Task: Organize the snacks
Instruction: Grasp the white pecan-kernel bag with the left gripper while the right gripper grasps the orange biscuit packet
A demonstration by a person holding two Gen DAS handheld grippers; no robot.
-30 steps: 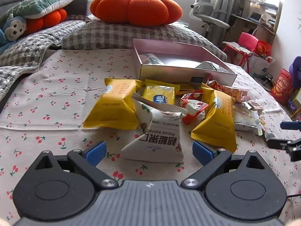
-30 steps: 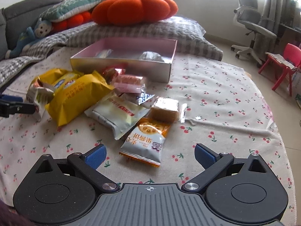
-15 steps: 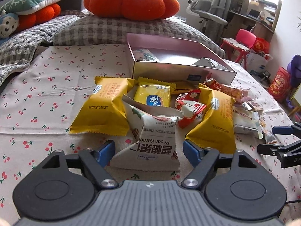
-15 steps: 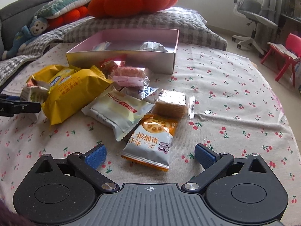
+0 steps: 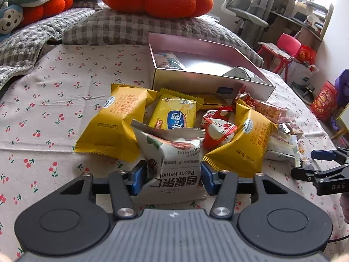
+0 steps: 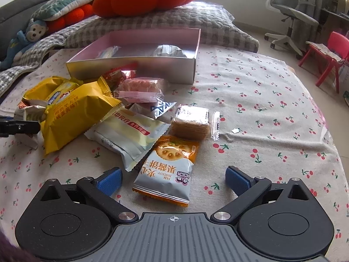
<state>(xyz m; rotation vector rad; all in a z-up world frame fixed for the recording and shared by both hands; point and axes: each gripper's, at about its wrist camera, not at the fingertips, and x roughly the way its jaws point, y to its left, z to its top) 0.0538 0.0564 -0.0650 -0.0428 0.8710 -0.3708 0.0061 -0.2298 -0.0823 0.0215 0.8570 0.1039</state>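
1. my left gripper (image 5: 172,178) is closing on the white pecan kernel packet (image 5: 174,163); the packet is already between the two blue pads (image 5: 137,178), which touch its sides, and the jaws are not fully settled yet.
2. this packet lies at the 6 o'clock edge of the snack pile, on the cherry-print cloth (image 5: 43,100), leaning on a yellow packet (image 5: 115,122) at 10 o'clock and close to another yellow packet (image 5: 246,144) at 2 o'clock.
3. to do this well, i think i should squeeze only until the foil stops giving, because the packet is full of air and can slip or crush.
4. i would lift straight up first, so the yellow neighbours are not dragged along.
5. the pink box (image 5: 209,85) stands at 12 o'clock behind the pile and already holds a few packets; probably it is the place for this one.
6. my right gripper (image 6: 172,180) has its jaws wide apart and holds nothing; the jam biscuit packet (image 6: 168,168) lies between its pads (image 6: 109,180) without touching them.
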